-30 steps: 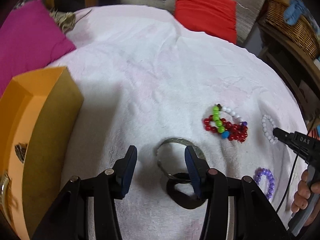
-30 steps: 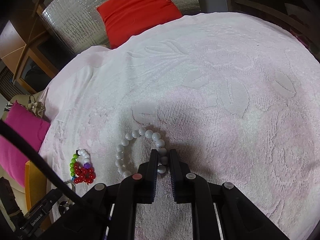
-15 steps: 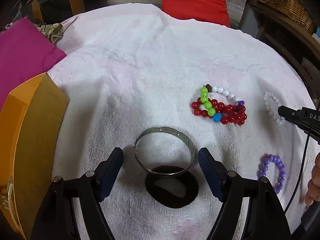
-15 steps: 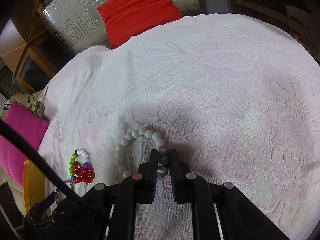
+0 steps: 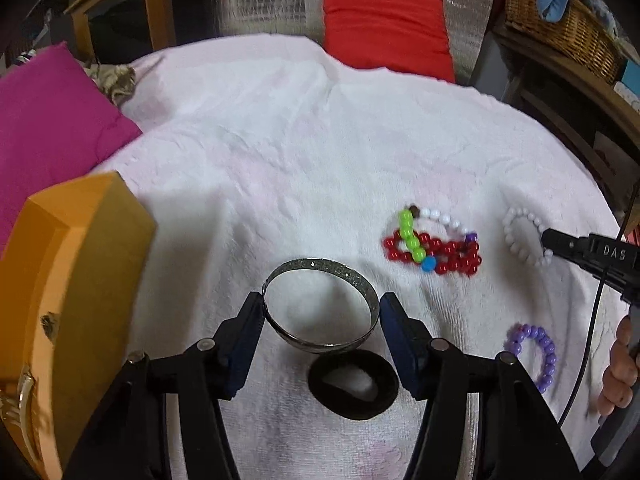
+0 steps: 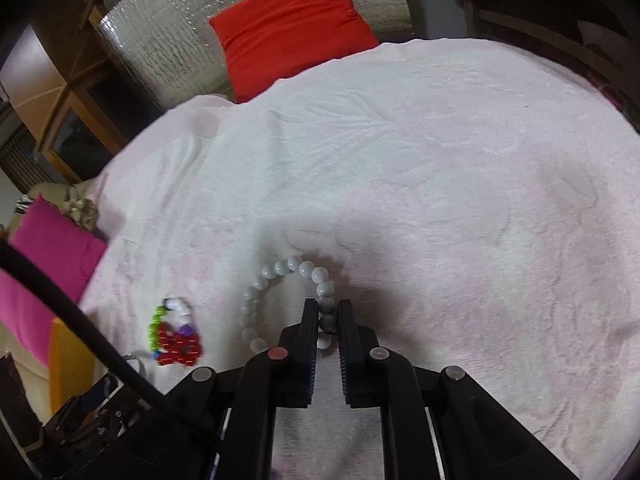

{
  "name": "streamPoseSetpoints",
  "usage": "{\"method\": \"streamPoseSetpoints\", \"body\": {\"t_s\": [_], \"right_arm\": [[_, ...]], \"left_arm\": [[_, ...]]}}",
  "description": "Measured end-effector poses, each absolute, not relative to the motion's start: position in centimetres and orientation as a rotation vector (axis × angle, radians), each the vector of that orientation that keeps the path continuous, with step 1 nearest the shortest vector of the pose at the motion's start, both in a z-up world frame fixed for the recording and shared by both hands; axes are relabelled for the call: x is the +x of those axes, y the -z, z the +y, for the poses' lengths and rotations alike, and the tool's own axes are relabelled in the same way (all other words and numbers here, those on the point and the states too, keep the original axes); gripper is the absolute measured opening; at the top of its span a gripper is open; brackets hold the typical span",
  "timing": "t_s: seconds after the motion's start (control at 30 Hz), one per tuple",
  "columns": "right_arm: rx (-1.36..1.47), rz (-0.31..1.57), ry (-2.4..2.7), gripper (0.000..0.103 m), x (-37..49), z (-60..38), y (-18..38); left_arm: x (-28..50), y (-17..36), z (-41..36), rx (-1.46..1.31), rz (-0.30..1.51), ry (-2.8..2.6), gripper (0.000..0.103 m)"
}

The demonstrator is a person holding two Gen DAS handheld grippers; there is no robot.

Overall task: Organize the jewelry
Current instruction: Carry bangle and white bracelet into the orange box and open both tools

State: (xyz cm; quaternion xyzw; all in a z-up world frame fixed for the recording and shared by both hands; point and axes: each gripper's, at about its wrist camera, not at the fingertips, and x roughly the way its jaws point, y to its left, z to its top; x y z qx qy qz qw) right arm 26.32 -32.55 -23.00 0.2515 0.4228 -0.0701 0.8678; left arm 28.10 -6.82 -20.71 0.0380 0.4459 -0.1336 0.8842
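A silver bangle (image 5: 320, 262) sits tilted between the pads of my left gripper (image 5: 320, 304), whose jaws are closing, each pad touching one side of the ring. Its near edge hangs over a black hair tie (image 5: 352, 408) on the white cloth. My right gripper (image 6: 328, 312) is shut on a bead of the white bead bracelet (image 6: 280, 268), which lies on the cloth; that gripper (image 5: 546, 238) also shows at the right of the left wrist view. A red, green and white bead bracelet (image 5: 432, 248) and a purple bead bracelet (image 5: 548, 356) lie loose.
An orange jewelry box (image 5: 80, 280) stands at the left edge of the cloth. A pink cushion (image 5: 52, 120) lies behind it, a red cushion (image 5: 384, 24) at the back, and a wicker basket (image 5: 560, 28) on a shelf at the right. A person's hand (image 5: 620, 372) grips the right tool.
My left jaws opened wide around the bangle, then closed onto its sides, and the bangle now tilts up off the cloth. The right gripper stays clamped on the white bracelet.
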Motion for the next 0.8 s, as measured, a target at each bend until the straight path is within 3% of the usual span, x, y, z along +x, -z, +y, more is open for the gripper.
{"method": "streamPoseSetpoints", "body": {"t_s": [0.47,0.8], "right_arm": [[0.43,0.628,0.112,0.011,24.1,-29.8,18.1],[0.388,0.546,0.066,0.011,23.1,-27.7,16.7]], "left_arm": [[26.7,16.9,-3.6,0.044,0.773,0.178,0.061],[26.0,16.1,-1.3,0.02,0.736,0.133,0.061]]}}
